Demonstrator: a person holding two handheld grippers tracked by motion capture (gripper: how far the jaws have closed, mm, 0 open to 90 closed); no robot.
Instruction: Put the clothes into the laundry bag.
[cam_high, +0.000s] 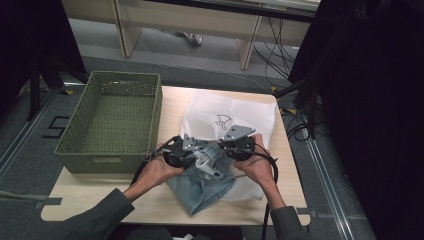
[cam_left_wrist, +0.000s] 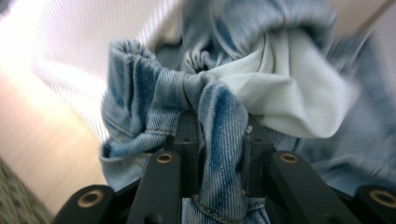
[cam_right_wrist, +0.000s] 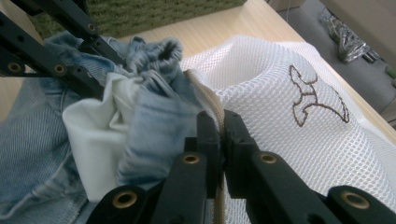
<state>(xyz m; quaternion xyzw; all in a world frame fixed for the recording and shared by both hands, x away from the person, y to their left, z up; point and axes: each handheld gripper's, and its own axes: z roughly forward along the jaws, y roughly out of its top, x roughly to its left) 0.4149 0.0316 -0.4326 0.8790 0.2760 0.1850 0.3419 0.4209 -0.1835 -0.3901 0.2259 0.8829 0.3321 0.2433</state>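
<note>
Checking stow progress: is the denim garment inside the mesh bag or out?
Mostly out. The denim garment lies bunched on the table in front of the mesh bag; only its top edge meets the bag's opening.

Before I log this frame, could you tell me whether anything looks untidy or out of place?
The denim garment is bunched, its white lining turned out, half over the mesh bag. The left gripper pinches denim, the right gripper the bag's edge. The basket sits square.

denim garment (cam_high: 202, 182): faded blue, white lining showing, bunched, lying on the table's near edge, partly over the bag.
mesh bag (cam_high: 227, 112): white, brown printed mark, flat beside the denim.
</note>
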